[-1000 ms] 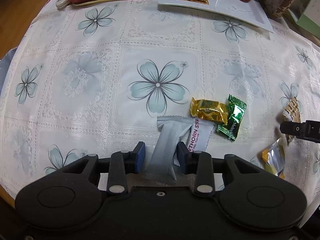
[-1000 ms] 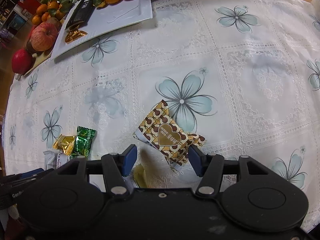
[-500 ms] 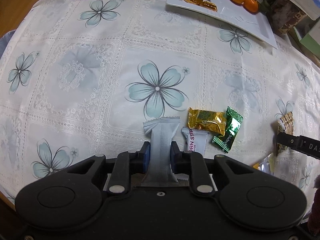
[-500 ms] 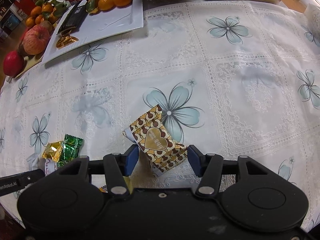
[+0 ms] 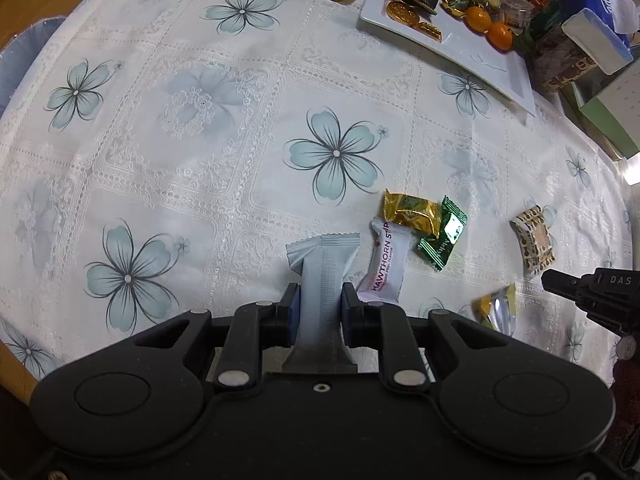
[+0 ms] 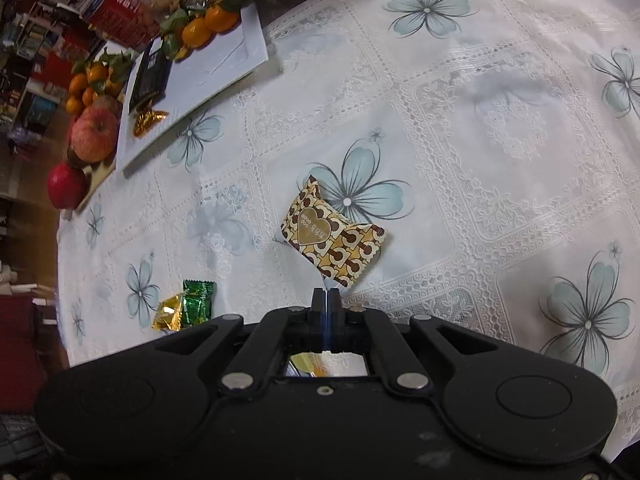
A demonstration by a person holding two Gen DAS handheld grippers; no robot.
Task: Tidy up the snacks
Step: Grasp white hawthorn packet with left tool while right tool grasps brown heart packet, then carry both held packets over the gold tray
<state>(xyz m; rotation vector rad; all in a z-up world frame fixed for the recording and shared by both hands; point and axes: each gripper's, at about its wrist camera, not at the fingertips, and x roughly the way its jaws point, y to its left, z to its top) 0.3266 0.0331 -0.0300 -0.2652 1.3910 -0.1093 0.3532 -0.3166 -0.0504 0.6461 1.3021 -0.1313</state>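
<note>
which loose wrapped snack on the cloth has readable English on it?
The white packet printed "HAWTHORN", just right of the left gripper. The gold candy and green candy beside it show no legible English.

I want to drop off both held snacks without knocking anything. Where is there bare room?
The white plate has a bare near end, past the oranges and gold coins. The tablecloth left of the gold candy lies bare. It is crowded around the hawthorn strip and green candy.

Snacks [image 5: 404, 215] on tablecloth [image 5: 200, 160], tray [image 5: 480, 56] behind
</note>
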